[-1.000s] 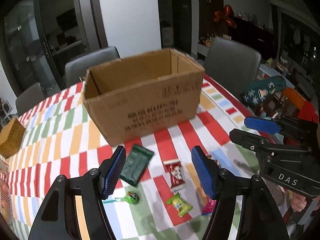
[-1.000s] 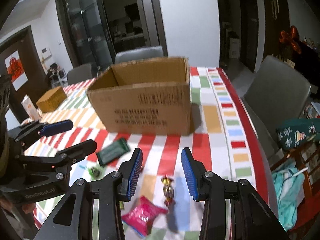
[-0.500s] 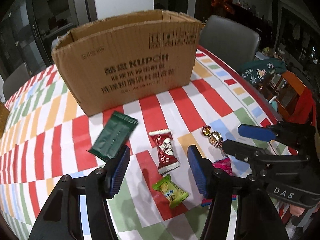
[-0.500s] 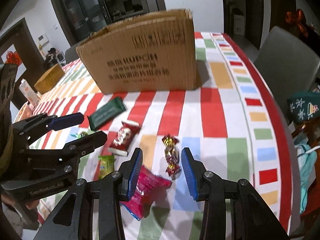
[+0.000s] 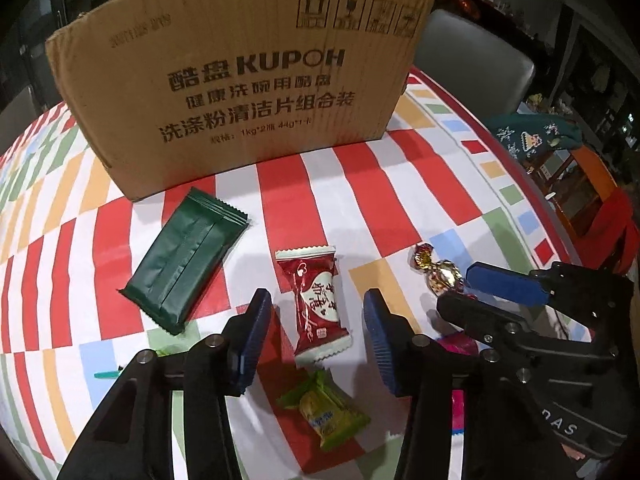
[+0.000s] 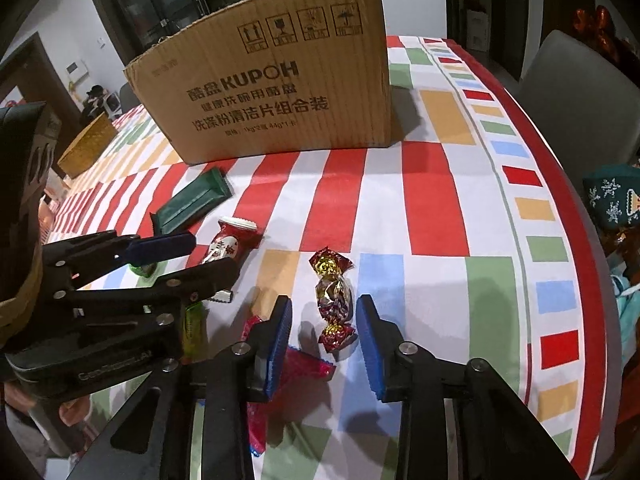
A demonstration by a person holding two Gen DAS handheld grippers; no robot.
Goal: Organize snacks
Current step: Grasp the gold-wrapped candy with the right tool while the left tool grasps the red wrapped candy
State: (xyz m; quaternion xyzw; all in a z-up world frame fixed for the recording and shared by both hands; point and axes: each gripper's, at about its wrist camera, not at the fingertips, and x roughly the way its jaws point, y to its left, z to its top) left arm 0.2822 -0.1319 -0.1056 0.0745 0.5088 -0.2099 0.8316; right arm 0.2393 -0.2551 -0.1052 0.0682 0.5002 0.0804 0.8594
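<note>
A cardboard box stands on the striped tablecloth, also in the right wrist view. My left gripper is open, low over a red-and-white snack packet lying between its fingers. My right gripper is open astride a foil-wrapped twist candy. A dark green packet, a yellow-green candy and a pink packet lie nearby. The right gripper shows in the left wrist view.
A gold box sits at the far left of the table. Grey chairs stand by the table's right edge. A green lollipop lies under the left gripper's fingers in the right wrist view.
Both grippers have dropped lower and closer to the table; the red packet now lies between the left fingers and the foil candy between the right fingers.
</note>
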